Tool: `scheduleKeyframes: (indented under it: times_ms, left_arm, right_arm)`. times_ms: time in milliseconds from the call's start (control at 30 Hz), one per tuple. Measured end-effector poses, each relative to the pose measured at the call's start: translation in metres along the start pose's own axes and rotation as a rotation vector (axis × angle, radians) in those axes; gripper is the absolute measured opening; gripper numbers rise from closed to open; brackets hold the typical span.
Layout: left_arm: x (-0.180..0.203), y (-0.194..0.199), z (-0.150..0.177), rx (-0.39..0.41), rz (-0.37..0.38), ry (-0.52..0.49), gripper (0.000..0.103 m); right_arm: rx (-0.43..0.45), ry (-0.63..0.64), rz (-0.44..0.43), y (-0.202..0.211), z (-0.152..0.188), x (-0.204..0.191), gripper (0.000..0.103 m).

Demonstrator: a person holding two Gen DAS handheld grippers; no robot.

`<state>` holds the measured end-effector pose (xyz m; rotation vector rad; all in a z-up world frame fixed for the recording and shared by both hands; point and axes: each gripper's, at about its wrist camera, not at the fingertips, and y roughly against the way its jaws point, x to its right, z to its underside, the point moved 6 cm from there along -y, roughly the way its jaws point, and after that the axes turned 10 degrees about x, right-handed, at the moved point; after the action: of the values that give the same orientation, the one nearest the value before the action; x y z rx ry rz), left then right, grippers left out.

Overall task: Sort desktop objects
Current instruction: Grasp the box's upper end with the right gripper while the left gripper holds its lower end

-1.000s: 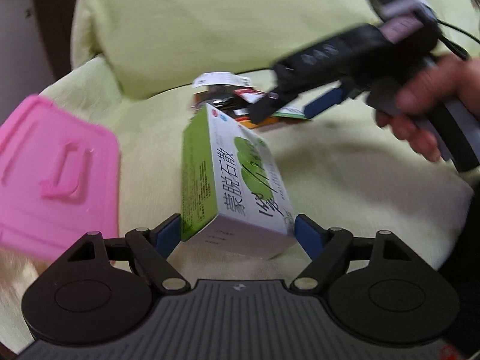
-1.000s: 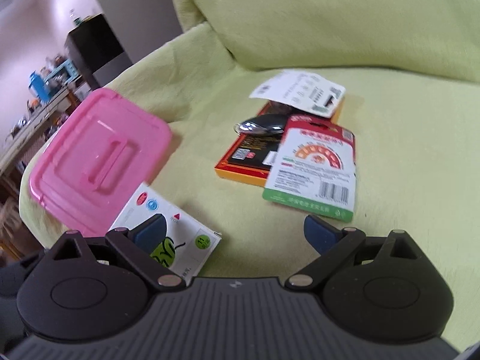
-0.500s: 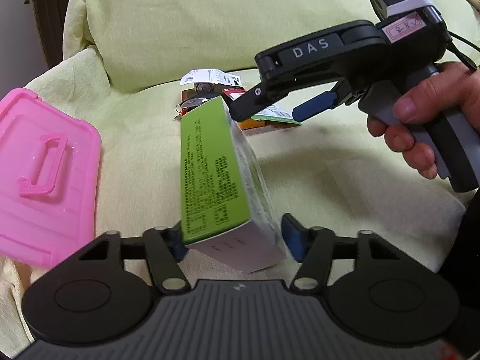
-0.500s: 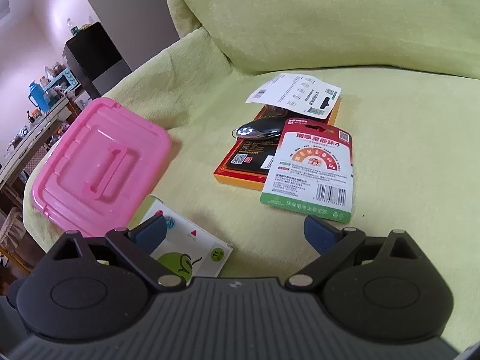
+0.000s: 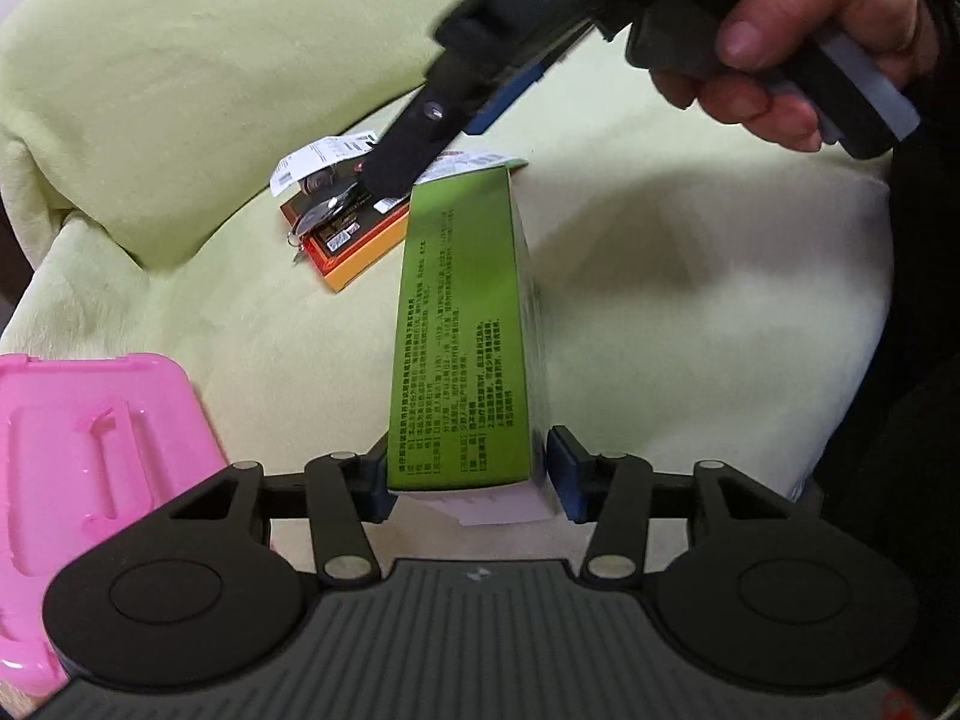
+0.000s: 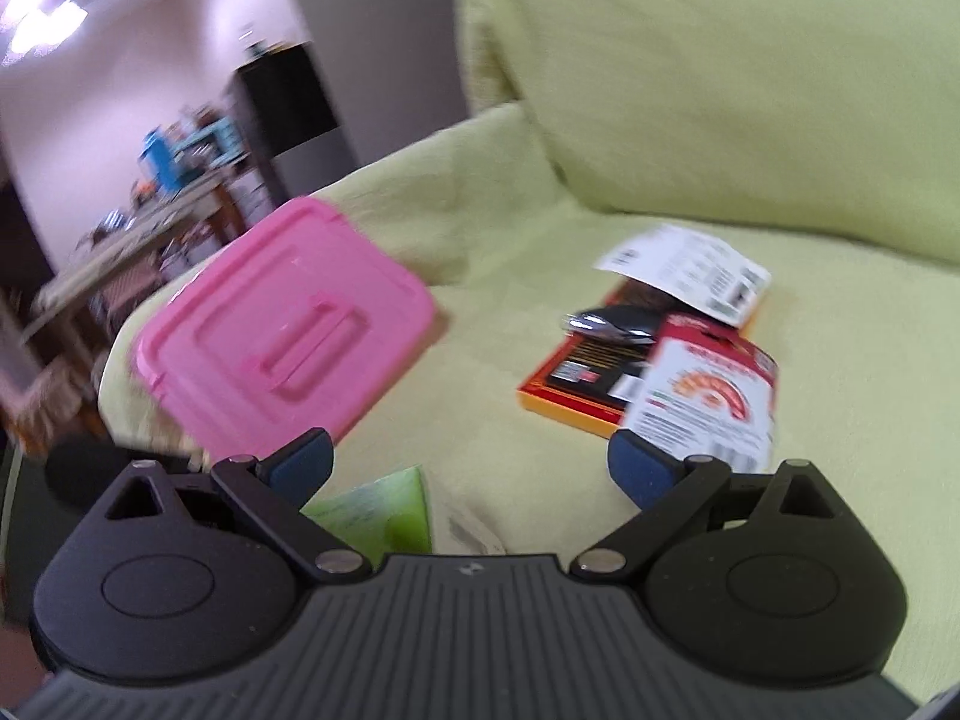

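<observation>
Left wrist view
Left gripper (image 5: 468, 474): your jaws are clamped on the near end of the green box (image 5: 462, 324), one pad on each side.
Green box: it points away from you toward 12 o'clock, green printed side up, above the sofa (image 5: 660, 300).
Pink lid (image 5: 90, 468): at 9 o'clock, flat on the sofa edge.
Orange pack (image 5: 354, 240): at 11 o'clock past the box, with a keyring (image 5: 324, 210) and a white tag (image 5: 324, 156) on it.
Right gripper (image 5: 456, 114): your hand (image 5: 798, 54) holds it at 1 o'clock, over the pile.

Right wrist view (blurred)
Right gripper (image 6: 471, 468): jaws wide, nothing between them.
Pink lid (image 6: 282, 330): at 10 o'clock.
Pile: orange pack (image 6: 576, 384), white tag (image 6: 690, 270) and red card (image 6: 708, 402) at 2 o'clock.
Green box (image 6: 384, 510): one corner shows just below the left pad.
</observation>
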<state>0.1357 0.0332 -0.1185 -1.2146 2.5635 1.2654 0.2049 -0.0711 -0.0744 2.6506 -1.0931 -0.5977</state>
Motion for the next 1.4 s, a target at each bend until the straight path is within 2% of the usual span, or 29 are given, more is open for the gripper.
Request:
scheduleKeyframes:
  times_ms: [133, 233, 400, 467, 567, 667, 767, 933, 1033, 1200, 1300, 1400]
  left_arm:
    - [-0.002, -0.001, 0.004, 0.002, -0.020, -0.024, 0.060]
    - [0.000, -0.003, 0.006, -0.007, -0.021, -0.055, 0.060]
    - [-0.002, -0.005, 0.008, -0.021, 0.003, -0.059, 0.060]
    - [-0.001, -0.005, 0.008, -0.027, 0.015, -0.059, 0.060]
    - [-0.002, -0.005, 0.009, -0.037, 0.032, -0.061, 0.060]
    - [-0.003, -0.006, 0.009, -0.046, 0.045, -0.069, 0.059]
    - [-0.003, -0.008, 0.009, -0.048, 0.050, -0.095, 0.059]
    - [-0.001, -0.011, 0.009, -0.057, 0.051, -0.148, 0.059]
    - [0.000, -0.012, 0.009, -0.057, 0.053, -0.185, 0.059]
    - [0.002, -0.013, 0.010, -0.054, 0.048, -0.252, 0.058]
    - [0.006, -0.012, 0.011, -0.048, 0.039, -0.307, 0.058]
    - [0.011, -0.010, 0.012, -0.040, 0.023, -0.359, 0.057]
  right_arm:
    - [0.039, 0.103, -0.104, 0.008, -0.001, -0.026, 0.096]
    - [0.048, 0.184, -0.157, 0.015, 0.002, -0.042, 0.096]
    - [0.055, 0.416, -0.217, 0.026, 0.006, -0.072, 0.093]
    - [0.011, 0.569, -0.218, 0.027, 0.012, -0.084, 0.093]
    - [-0.104, 0.836, -0.231, 0.029, 0.028, -0.098, 0.093]
    - [-0.186, 1.040, -0.269, 0.029, 0.036, -0.106, 0.092]
    - [-0.267, 1.142, -0.270, 0.018, 0.035, -0.106, 0.092]
    - [-0.322, 1.345, -0.272, 0.002, 0.042, -0.113, 0.089]
    - [-0.376, 1.421, -0.283, -0.008, 0.059, -0.112, 0.088]
    - [-0.454, 1.425, -0.273, -0.022, 0.068, -0.109, 0.086]
    - [-0.487, 1.425, -0.300, -0.019, 0.071, -0.111, 0.067]
    - [-0.485, 1.450, -0.304, -0.013, 0.078, -0.111, 0.060]
